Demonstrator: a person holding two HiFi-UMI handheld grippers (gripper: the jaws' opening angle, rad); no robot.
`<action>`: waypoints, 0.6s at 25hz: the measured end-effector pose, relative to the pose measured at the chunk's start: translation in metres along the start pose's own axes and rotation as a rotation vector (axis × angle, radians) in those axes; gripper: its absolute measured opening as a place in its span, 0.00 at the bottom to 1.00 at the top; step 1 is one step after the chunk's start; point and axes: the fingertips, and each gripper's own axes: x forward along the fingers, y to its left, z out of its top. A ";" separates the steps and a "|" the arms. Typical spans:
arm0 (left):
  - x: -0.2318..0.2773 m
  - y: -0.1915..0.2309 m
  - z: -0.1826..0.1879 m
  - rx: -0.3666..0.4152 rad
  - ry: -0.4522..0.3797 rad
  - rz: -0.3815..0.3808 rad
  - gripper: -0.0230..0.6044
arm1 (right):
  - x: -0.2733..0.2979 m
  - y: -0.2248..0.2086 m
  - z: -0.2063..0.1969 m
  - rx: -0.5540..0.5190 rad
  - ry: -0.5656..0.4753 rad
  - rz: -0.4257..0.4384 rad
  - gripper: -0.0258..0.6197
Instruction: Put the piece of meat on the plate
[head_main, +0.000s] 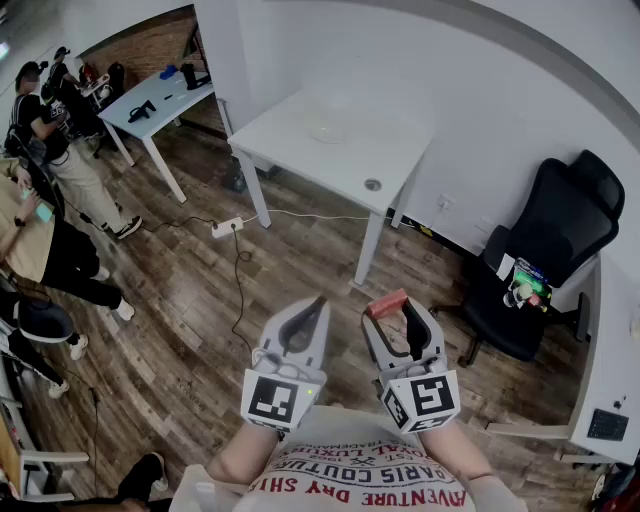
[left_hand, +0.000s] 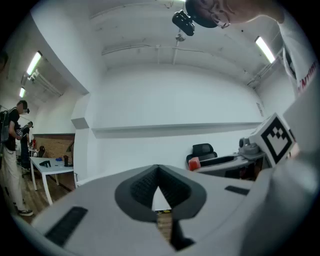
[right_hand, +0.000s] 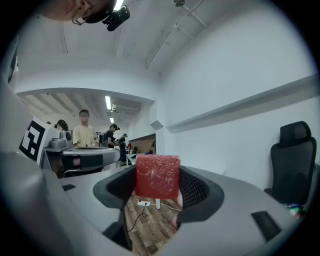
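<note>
A red, block-shaped piece of meat (head_main: 386, 303) sits between the tips of my right gripper (head_main: 394, 309), which is shut on it and held level in front of my chest, over the wooden floor. In the right gripper view the meat (right_hand: 157, 176) fills the gap between the jaws, which stand wide around it. My left gripper (head_main: 317, 303) is beside it, shut with nothing in it; its tips (left_hand: 159, 169) meet. A pale plate (head_main: 330, 128) lies on the white table (head_main: 290, 140) further ahead, well away from both grippers.
A black office chair (head_main: 545, 260) stands at the right with a desk edge (head_main: 612, 360) beside it. A power strip with cables (head_main: 226, 227) lies on the floor. Several people (head_main: 50, 190) stand at the left near a second table (head_main: 160, 100).
</note>
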 end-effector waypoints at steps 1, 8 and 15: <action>0.000 0.000 -0.001 -0.001 0.000 0.001 0.03 | 0.000 0.000 -0.001 0.001 0.000 0.003 0.47; 0.004 -0.004 -0.004 -0.001 0.011 -0.010 0.03 | -0.002 -0.006 -0.006 0.034 0.009 0.001 0.47; 0.005 -0.001 -0.013 -0.016 0.042 -0.019 0.03 | 0.003 -0.008 -0.010 0.104 0.013 0.023 0.47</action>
